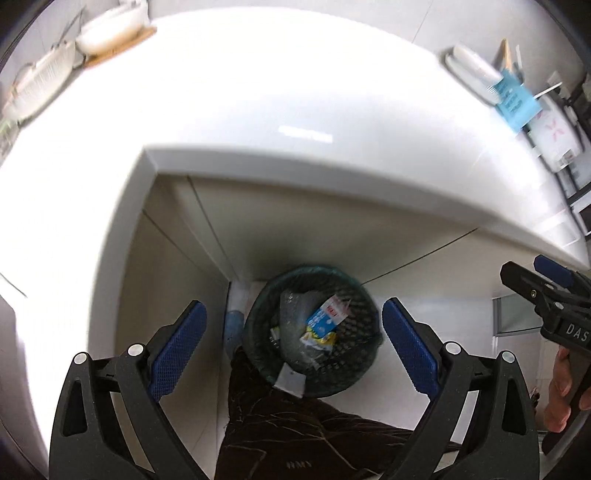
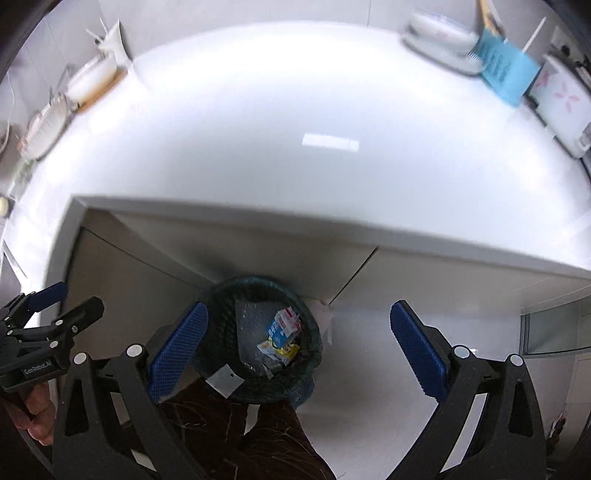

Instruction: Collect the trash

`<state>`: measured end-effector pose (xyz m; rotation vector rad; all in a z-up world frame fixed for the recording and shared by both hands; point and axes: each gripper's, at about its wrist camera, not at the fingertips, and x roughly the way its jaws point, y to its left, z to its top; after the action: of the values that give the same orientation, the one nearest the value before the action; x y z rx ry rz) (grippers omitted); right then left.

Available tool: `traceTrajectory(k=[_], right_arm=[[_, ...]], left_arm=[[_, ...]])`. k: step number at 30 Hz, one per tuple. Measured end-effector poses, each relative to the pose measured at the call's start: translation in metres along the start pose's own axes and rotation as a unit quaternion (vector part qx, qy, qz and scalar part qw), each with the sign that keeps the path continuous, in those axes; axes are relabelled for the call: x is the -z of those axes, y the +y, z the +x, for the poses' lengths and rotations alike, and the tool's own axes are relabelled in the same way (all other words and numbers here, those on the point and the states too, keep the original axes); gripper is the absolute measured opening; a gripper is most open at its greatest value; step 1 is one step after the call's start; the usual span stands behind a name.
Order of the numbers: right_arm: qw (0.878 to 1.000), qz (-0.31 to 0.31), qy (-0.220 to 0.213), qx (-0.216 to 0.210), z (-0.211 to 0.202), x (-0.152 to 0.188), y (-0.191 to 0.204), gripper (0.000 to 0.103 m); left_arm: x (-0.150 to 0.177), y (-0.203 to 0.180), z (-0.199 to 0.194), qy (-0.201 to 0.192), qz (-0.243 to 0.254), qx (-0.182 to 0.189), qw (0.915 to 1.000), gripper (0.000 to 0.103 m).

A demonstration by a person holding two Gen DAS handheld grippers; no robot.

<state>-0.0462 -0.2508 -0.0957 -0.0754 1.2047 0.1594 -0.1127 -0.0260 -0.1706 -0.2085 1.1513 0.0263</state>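
Trash (image 1: 323, 325) lies inside the dark mesh bin (image 1: 362, 365) at six o'clock below the white counter (image 1: 258, 110). Left gripper (image 1: 293, 347) and right gripper (image 2: 297, 347) both gape wide, grasping nothing.

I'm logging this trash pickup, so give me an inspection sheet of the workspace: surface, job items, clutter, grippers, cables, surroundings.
Surface: white countertop, middle bare, glare.
Job's things: dark mesh bin on the floor below the counter edge, holding wrappers and clear plastic.
Clutter: bowls at back left, blue card at back right.
Grippers: left gripper open, empty; right gripper open, empty.
Cables: nothing seen.
Surroundings: cabinet fronts under the counter, pale floor.
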Motion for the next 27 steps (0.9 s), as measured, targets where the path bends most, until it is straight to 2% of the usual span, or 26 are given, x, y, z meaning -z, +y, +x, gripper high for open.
traceTrajectory(k=[7, 10, 13, 19, 27], right_arm=[[1.000, 0.009, -0.010, 0.013, -0.067, -0.009, -0.001, 0.095], [1.000, 0.014, -0.017, 0.014, -0.090, -0.007, -0.001, 0.095], [1.000, 0.017, -0.017, 0.016, -0.100, -0.003, 0.001, 0.095], [1.000, 0.015, -0.014, 0.017, -0.113, 0.002, 0.002, 0.095], [1.000, 0.018, -0.013, 0.018, -0.114, 0.005, 0.001, 0.095]], left_arm=[[-0.017, -0.021, -0.059, -0.009, 0.000, -0.007, 0.9999, 0.094], [-0.019, -0.030, -0.080, -0.012, 0.009, -0.020, 0.9997, 0.094], [-0.019, -0.033, -0.098, -0.020, 0.007, -0.018, 0.9996, 0.094], [-0.017, -0.041, -0.112, -0.029, 0.017, -0.022, 0.9992, 0.094], [-0.012, -0.043, -0.108, -0.027, 0.018, -0.019, 0.9993, 0.094]])
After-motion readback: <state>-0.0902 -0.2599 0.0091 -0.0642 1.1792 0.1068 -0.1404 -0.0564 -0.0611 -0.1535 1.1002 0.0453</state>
